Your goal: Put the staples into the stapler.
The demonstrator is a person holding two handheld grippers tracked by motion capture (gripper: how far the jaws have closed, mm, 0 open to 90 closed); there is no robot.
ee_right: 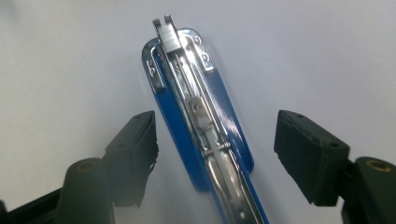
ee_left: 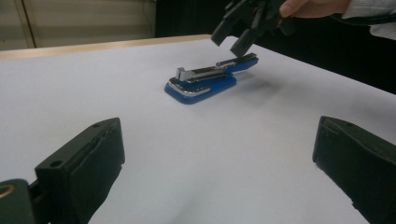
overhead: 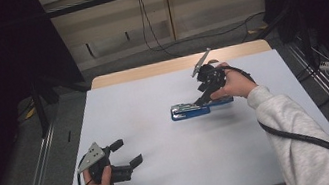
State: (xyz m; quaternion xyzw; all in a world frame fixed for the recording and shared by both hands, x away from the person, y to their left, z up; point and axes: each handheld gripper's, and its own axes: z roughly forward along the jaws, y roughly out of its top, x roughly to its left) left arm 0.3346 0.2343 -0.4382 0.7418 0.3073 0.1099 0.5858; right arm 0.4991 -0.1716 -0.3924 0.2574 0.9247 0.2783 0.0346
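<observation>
Two black hand-held grippers worked over one large white rectangular table (overhead: pixel 166 173), each carried in one hand of a person in a grey sleeve. Largest of all was that table, its pale wooden far edge showing beyond the white surface, with dark floor and metal rails on both sides. Most of the surface lay bare, leaving wide free room on the left, in the middle and along the near edge.

The left gripper (overhead: pixel 129 153) sat low near the table's near left corner, well apart from everything else, jaws spread wide with nothing between them; in its own view they framed bare tabletop.

The right gripper (overhead: pixel 204 97) hung just above the right end of the single blue stapler with its shiny metal magazine (overhead: pixel 191 110), pointing down at it. Its jaws stood apart on either side of the stapler (ee_right: pixel 201 121) without pressing on it.

The stapler (ee_left: pixel 205 79) lay flat right of the table's centre, swung open, lengthwise left to right, well clear of every edge.
</observation>
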